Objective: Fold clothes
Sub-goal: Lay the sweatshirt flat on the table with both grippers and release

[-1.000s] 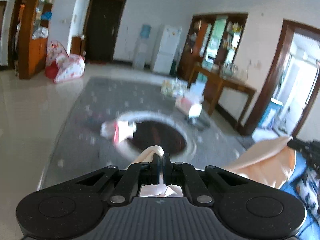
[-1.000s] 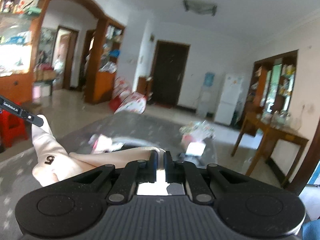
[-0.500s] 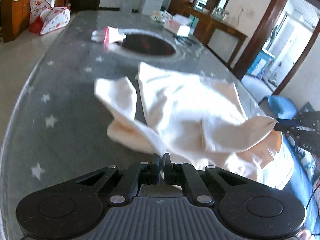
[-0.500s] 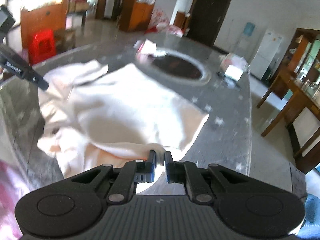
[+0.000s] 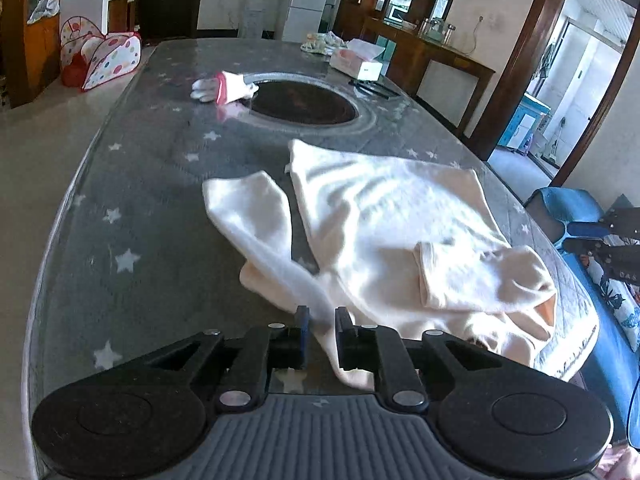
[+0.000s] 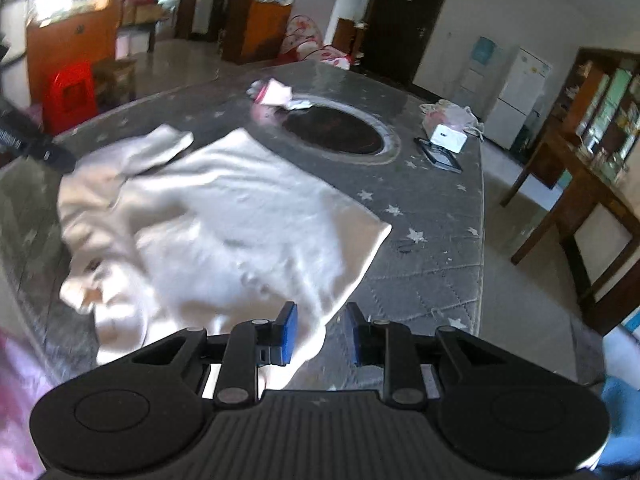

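The cream garment (image 5: pixel 384 220) lies spread on the grey star-patterned table (image 5: pixel 132 208), near its front edge. The left gripper (image 5: pixel 320 320) has its jaws narrow and opening; a strip of the garment runs between them, and the pads no longer press on it. The right gripper (image 6: pixel 322 322) has its jaws opening as well, with the garment's corner lying between them beside the left pad.

Only the left wrist view shows the folded-over sleeve (image 5: pixel 484 280) and a blue seat (image 5: pixel 568 208). Only the right wrist view shows a red stool (image 6: pixel 70 92) and a dark flat device (image 6: pixel 438 154). Both views show a tissue box (image 5: pixel 356 62); no writing on it is legible.
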Tool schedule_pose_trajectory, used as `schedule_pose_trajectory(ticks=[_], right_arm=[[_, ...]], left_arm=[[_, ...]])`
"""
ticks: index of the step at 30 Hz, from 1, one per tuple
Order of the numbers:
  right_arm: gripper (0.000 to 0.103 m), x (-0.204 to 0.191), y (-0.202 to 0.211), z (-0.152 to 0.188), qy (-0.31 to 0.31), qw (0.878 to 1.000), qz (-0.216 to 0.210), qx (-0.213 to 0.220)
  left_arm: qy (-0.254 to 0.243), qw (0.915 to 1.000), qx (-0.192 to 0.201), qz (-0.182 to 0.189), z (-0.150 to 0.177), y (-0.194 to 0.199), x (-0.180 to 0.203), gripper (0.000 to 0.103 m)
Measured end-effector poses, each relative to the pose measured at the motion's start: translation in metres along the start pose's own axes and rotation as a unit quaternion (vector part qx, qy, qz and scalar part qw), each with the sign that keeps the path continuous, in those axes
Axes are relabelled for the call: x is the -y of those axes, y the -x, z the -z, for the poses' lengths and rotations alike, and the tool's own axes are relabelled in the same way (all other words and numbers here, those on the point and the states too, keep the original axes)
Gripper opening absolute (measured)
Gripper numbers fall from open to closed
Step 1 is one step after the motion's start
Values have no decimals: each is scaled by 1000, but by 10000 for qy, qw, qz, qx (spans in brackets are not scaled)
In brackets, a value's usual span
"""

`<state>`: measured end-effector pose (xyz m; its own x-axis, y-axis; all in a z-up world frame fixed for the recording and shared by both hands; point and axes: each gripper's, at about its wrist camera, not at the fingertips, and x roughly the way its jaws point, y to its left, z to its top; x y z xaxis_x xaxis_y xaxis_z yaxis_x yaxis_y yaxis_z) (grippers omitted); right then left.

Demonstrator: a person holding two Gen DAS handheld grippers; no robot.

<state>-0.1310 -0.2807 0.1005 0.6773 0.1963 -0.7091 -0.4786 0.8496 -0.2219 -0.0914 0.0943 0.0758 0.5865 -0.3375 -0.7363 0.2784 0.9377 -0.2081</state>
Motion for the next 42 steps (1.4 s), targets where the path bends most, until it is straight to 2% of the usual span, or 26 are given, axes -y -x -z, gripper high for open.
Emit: schedule_pose_trajectory(ticks=[4,7,10,17,20,26,33,38,42], right_arm=[[25,19,-21,-13,-394,9992,-79,69],[34,33,-40,-22,-682,9975,-160,94],[38,47,-60,-28,-972,9949,-233,111],[47,81,-118,-32,-1788,9822,-577,-20],[48,91,-143,-32,-1972,9779,-681,-116],[48,102,-176,-31,-2343,9647,-1187,-209],[48,111,-188,-51,-2515,9548,-1570,211],[49,116,-180,-63,-2448,9560,-1543,481],[49,124,-181,-63,-2351,9644,-1151,382]], left_arm=[[1,10000,11,-79,-17,-13,0,25],[5,10000,-13,-90,-28,-24,-1,29],[33,9999,-65,-121,-36,-34,-3,33],[218,9990,-245,-296,-50,-59,-14,40],[275,9984,-319,-368,-55,-68,-18,40],[308,9977,-414,-438,-67,-84,-19,44],[196,9977,-454,-455,-83,-99,-13,49],[159,9976,-462,-487,-95,-113,-12,50],[138,9976,-467,-483,-106,-127,-12,48]])
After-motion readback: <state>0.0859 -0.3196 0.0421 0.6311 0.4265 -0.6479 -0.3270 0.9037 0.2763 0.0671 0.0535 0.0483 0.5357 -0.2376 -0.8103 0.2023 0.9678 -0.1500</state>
